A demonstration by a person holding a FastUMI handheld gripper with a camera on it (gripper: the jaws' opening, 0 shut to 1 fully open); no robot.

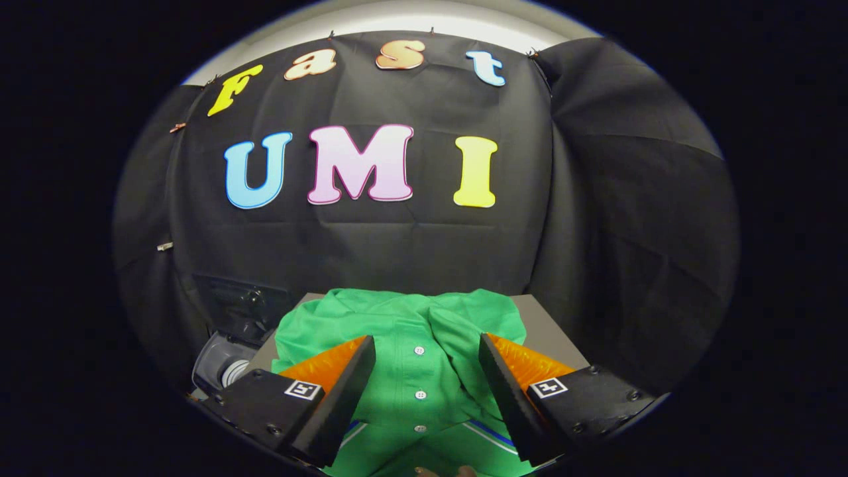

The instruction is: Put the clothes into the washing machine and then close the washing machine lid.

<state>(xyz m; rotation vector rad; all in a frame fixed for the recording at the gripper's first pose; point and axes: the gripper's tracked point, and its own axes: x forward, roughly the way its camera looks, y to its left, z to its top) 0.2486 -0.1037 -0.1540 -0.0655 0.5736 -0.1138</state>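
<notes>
A green buttoned shirt [411, 331] with white and blue trim lies crumpled on a grey table [546, 328], spread between and beyond my fingers. My gripper [427, 351] is open, its two fingers standing apart over the shirt with the button placket running between them; neither finger presses on the cloth. To the left of the table, below its edge, the washing machine [222, 368] shows as a grey rounded opening with a dark raised lid or panel [242, 308] behind it.
Black cloth walls close in the booth behind the table and on the right. The grey table's right corner shows bare beyond the shirt. A small clip [165, 246] hangs on the left wall.
</notes>
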